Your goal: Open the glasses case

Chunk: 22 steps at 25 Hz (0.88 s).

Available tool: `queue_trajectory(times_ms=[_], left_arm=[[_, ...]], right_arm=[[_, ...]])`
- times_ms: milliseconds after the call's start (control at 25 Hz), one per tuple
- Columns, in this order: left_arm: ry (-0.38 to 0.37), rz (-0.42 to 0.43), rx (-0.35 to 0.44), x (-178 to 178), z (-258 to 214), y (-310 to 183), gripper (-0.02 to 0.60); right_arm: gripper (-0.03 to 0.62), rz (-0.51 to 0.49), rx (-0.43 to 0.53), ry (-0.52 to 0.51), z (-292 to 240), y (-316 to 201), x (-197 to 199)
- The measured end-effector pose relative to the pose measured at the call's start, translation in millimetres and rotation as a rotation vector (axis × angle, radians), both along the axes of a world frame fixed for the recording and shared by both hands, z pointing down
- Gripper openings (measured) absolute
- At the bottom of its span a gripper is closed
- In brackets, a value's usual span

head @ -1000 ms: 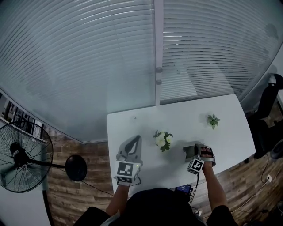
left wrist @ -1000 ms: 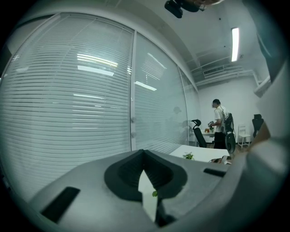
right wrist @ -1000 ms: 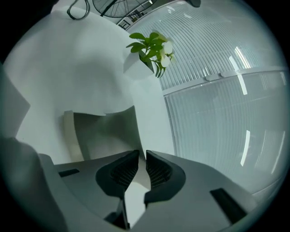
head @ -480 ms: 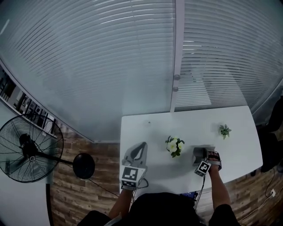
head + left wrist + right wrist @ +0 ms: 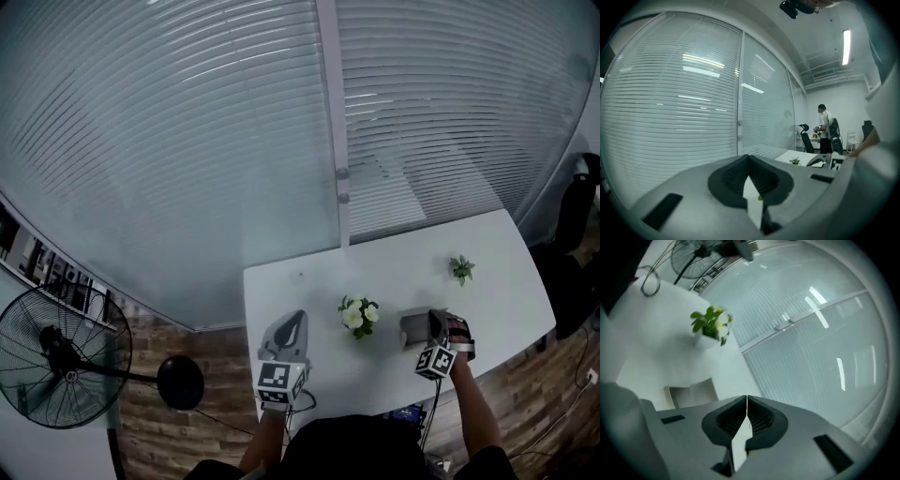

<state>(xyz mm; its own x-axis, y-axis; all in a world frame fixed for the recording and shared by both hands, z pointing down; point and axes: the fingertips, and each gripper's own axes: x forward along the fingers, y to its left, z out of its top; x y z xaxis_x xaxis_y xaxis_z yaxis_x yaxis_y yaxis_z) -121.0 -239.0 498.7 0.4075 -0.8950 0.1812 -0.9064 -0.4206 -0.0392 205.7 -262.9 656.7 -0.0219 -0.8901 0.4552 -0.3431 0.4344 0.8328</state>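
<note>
A pale grey glasses case (image 5: 691, 394) lies on the white table (image 5: 394, 267), just left of my right gripper's jaws in the right gripper view. I cannot tell whether its lid is up. My right gripper (image 5: 747, 398) hangs over it near the table's front right. Its jaws are closing; the tips meet and nothing shows between them. In the head view the right gripper (image 5: 422, 328) covers the case. My left gripper (image 5: 291, 328) rests at the front left, far from the case. Its jaws are shut and empty, as the left gripper (image 5: 749, 158) view also shows.
A small pot of white flowers (image 5: 356, 316) stands between the grippers, and a tiny green plant (image 5: 460, 269) sits at the far right. Glass walls with blinds run behind the table. A floor fan (image 5: 56, 356) stands to the left. An office chair (image 5: 574, 220) is on the right.
My right gripper has lifted a little above the table beside the case. The left gripper has stayed put. The head view has swung sideways.
</note>
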Motion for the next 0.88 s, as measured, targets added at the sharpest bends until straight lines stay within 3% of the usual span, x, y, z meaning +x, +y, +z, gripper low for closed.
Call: queue_trajectory(times_ms=[120, 320, 440, 520, 880], left_arm=[[0.002, 0.031, 0.006, 11.2, 1.8, -6.3, 0.0], [-0.001, 0.073, 0.029, 32.4, -11.3, -8.1, 0.0], [-0.002, 0.093, 0.027, 43.4, -11.7, -8.0, 0.0], [-0.003, 0.102, 0.025, 48.9, -9.5, -8.1, 0.0], [-0.006, 0.125, 0.023, 62.3, -8.5, -5.8, 0.0]], right_arm=[[0.017, 0.065, 0.11, -0.276, -58.9, 13.4, -2.5], [0.017, 0.266, 0.203, -1.033, -132.7, 57.4, 22.0], [0.017, 0.347, 0.274, -1.301, -144.9, 83.4, 43.6], [0.017, 0.377, 0.303, -1.358, -145.6, 93.1, 51.3], [0.017, 0.368, 0.317, -1.355, -152.7, 101.5, 56.2]])
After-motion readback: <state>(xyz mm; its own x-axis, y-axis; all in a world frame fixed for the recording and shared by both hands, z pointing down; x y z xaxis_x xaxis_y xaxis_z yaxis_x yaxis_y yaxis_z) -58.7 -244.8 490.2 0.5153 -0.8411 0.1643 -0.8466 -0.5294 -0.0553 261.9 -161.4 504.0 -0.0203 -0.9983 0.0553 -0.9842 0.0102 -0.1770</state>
